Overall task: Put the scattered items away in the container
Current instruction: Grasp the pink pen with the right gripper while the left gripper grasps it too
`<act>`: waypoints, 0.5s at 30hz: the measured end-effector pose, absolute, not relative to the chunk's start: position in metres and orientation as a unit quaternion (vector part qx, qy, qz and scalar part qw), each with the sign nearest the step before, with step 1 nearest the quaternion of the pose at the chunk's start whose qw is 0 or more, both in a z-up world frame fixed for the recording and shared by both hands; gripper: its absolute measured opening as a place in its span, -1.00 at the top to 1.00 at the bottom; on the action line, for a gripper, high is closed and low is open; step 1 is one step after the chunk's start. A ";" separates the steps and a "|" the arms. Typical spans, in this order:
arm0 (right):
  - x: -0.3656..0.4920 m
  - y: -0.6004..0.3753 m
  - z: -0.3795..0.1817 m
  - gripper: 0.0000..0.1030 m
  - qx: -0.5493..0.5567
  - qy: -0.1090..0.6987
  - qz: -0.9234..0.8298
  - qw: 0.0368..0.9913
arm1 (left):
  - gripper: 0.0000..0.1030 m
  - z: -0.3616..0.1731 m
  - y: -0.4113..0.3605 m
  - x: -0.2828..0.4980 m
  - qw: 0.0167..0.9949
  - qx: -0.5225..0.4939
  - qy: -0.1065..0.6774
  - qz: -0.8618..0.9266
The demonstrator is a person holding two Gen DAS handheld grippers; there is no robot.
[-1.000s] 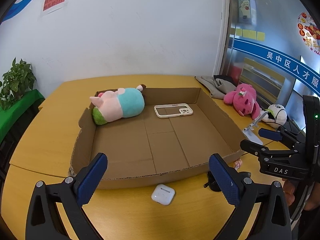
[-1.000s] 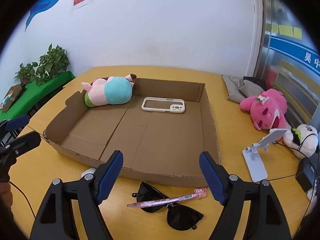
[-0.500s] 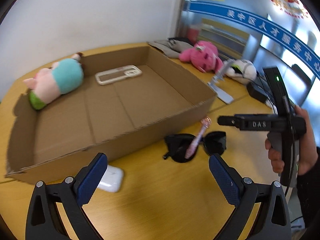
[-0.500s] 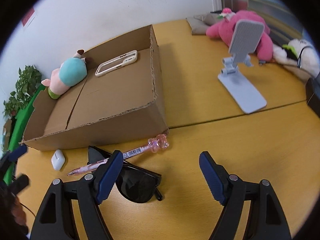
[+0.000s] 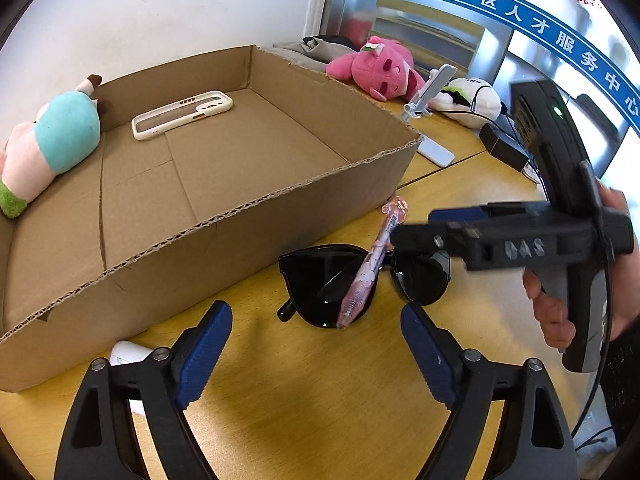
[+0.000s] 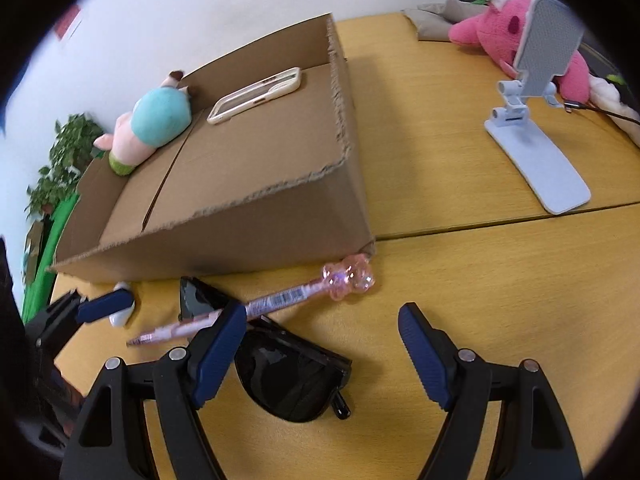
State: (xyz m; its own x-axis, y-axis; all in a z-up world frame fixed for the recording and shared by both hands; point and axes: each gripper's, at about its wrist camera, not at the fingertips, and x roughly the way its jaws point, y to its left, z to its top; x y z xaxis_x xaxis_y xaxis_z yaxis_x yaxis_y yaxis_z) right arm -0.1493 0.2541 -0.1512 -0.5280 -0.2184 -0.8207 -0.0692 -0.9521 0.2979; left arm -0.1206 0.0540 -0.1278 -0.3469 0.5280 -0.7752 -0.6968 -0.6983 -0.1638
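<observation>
A shallow cardboard box [image 5: 304, 200] [image 6: 280, 240] holds a pink-and-teal plush [image 5: 56, 140] [image 6: 156, 124] and a white phone case [image 5: 182, 114] [image 6: 256, 94]. Black sunglasses [image 5: 360, 284] [image 6: 288, 380] lie on the table in front of it with a pink pen [image 5: 370, 268] [image 6: 280, 300] across them. A white earbud case [image 5: 128, 354] [image 6: 120, 314] lies by the box's front wall. My left gripper [image 5: 316, 354] is open, just short of the sunglasses. My right gripper [image 6: 320, 354] is open, low over the sunglasses; it also shows in the left wrist view [image 5: 440, 232].
A white phone stand [image 6: 536, 128] [image 5: 432, 120], a pink plush [image 6: 516, 36] [image 5: 376, 68] and a white plush [image 5: 472, 100] sit on the wooden table to the right. Grey cloth [image 6: 436, 24] lies at the back. A potted plant [image 6: 68, 156] stands far left.
Both grippers swung right and dropped from above the box toward the sunglasses and pen in front of it. Both stayed open.
</observation>
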 end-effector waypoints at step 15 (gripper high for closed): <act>-0.113 0.215 -0.144 -0.49 0.491 -0.125 -0.843 0.180 | -0.41 -0.128 0.041 -0.123 0.396 -0.429 0.061 0.809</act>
State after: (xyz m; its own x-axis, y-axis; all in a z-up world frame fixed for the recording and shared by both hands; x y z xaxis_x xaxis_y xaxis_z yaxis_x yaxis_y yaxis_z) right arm -0.1126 0.2146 -0.1445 -0.4520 -0.4264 -0.7835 0.1816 -0.9039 0.3872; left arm -0.1232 0.0410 -0.1283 -0.3177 0.5883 -0.7436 -0.6938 -0.6788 -0.2405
